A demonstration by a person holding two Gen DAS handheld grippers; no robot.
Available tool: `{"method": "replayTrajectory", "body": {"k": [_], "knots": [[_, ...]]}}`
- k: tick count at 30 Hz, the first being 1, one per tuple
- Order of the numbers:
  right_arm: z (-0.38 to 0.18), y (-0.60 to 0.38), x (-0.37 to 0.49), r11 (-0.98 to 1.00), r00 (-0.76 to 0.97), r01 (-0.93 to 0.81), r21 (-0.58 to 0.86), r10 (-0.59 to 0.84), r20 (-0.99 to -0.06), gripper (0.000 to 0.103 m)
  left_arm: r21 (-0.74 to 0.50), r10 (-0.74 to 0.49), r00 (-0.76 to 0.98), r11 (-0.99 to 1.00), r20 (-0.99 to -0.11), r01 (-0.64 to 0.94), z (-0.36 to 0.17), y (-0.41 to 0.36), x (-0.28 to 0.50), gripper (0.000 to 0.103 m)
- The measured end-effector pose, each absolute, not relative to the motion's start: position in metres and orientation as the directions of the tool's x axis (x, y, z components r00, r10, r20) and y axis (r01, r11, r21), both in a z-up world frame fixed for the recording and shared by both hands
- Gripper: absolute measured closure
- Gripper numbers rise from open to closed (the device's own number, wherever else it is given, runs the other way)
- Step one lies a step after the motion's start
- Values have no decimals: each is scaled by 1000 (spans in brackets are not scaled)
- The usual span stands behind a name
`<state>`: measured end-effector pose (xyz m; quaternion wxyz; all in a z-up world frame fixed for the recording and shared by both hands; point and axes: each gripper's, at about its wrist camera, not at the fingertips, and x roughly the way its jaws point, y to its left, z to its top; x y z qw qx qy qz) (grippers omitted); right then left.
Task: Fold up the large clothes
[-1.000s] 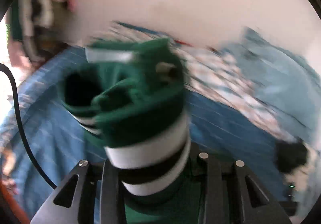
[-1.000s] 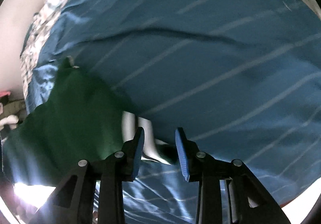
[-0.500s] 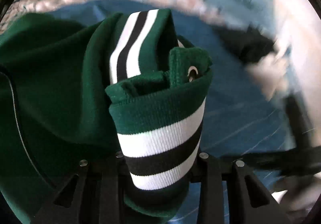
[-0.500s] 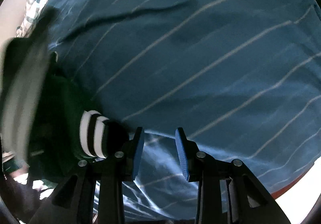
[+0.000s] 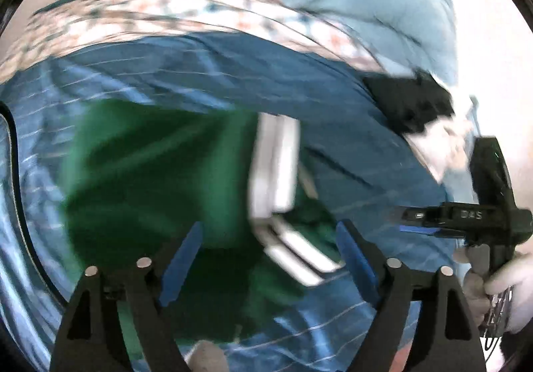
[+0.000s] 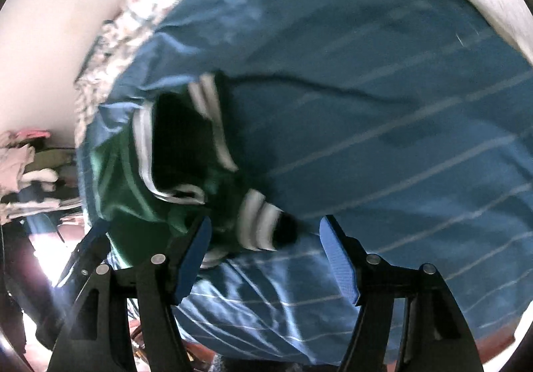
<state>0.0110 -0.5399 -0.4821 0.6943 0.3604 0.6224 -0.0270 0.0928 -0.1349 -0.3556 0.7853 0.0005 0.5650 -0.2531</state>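
Released half a second ago, the dark green knit jacket with white-and-black ribbed cuffs [image 5: 150, 178] now lies crumpled on the blue striped bedsheet [image 5: 333, 98], near its left edge. Left claw [image 5: 269, 268] hangs spread and empty; right claw [image 6: 266, 258] gapes wide over a striped cuff [image 6: 258, 220], suggesting regrasping before folding.

"D4S" on right gripper [image 5: 429, 225] body
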Motion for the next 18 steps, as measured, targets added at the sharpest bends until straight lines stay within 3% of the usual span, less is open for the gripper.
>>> {"method": "replayTrajectory", "body": {"k": [3,6,8,10,13,14,15,16,17,18], "knots": [[-469,-531,29,703,272,437,561,491,-828,46,-199,-283,341,945,-896,260,-347,-75,100,18],[-475,-507,55,664,282,395,635,571,-771,46,48,17,413,997,-911,63,-372,-3,98,18],[-487,-493,77,618,281,388,684,627,-726,41,205,201,356,978,-913,-26,-408,37,96,18],[-507,-476,99,604,252,371,705,665,-703,25,320,327,267,945,-906,-70,-460,69,90,18],[-548,-456,128,612,169,410,676,678,-716,26,411,415,135,910,-900,-59,-535,94,79,18],[-559,-449,136,606,144,416,679,693,-707,30,415,418,116,909,-901,-45,-549,94,78,17],[-562,-444,142,603,159,412,683,691,-705,72,410,411,115,912,-905,-33,-563,92,76,17],[-557,-440,149,561,199,391,729,722,-662,99,412,413,139,911,-900,-40,-566,91,76,15],[-552,-439,151,557,220,388,734,717,-661,99,440,444,160,896,-882,-60,-568,89,76,4],[-532,-444,156,565,293,382,731,676,-676,100,467,472,158,881,-867,-73,-569,89,77,0]]}}
